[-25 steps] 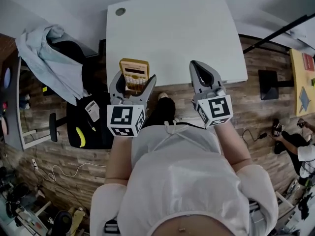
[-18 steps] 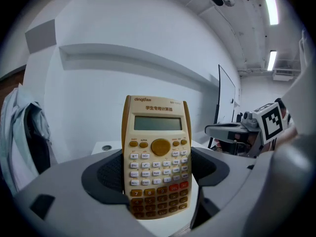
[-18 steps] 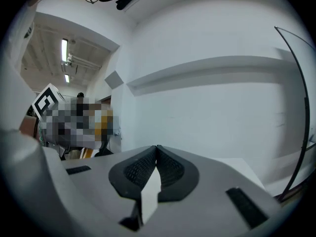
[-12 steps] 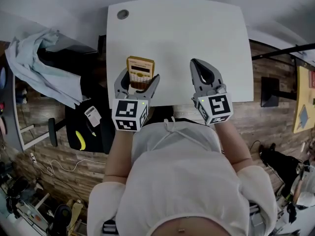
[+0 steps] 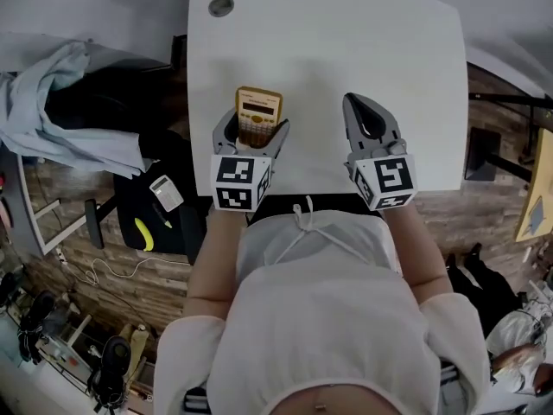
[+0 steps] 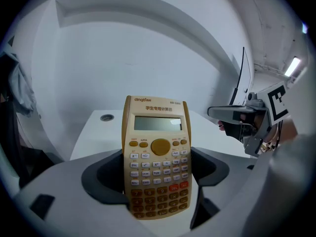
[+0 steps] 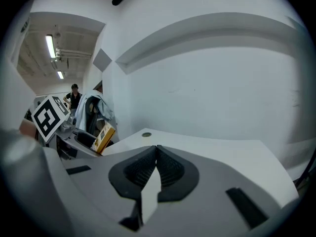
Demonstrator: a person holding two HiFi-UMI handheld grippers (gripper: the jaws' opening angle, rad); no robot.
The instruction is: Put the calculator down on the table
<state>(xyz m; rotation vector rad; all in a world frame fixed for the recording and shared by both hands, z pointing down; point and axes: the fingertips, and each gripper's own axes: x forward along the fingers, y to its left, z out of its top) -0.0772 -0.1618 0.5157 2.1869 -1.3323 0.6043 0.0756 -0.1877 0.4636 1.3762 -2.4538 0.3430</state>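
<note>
Over the last second the left gripper (image 5: 253, 132), clamped on the calculator (image 5: 259, 109), has advanced from the table (image 5: 346, 50) edge to above its surface; lowering likely remains. Only the left gripper view shows the keypad, held at its lower half. The right gripper (image 7: 156, 152) view shows that gripper's jaws closed, empty.

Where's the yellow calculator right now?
Head view: the calculator is clamped in the left gripper, left of the shut right gripper, over the table's near edge.

The white table (image 5: 320, 59) has a round grey grommet (image 5: 221, 6) near one corner.
</note>
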